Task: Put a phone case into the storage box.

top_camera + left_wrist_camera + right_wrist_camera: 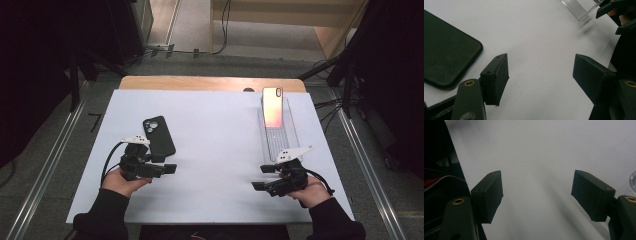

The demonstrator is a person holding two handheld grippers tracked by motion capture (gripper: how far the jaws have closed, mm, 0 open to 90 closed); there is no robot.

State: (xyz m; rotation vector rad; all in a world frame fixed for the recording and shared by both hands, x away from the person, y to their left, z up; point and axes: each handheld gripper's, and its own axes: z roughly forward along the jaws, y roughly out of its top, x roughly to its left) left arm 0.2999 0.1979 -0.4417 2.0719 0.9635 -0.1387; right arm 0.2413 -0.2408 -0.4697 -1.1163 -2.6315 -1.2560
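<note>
On the white table top, you are resting both tools with jaws spread and nothing between them. Your left gripper is sitting just beside the near end of the black phone case, which is lying flat; your right gripper is hovering near the clear tray where the pink phone is leaning upright. You are seemingly between steps (nothing gripped yet). Next, you are likely needing to turn the left jaws toward the case edge and close on it.
</note>
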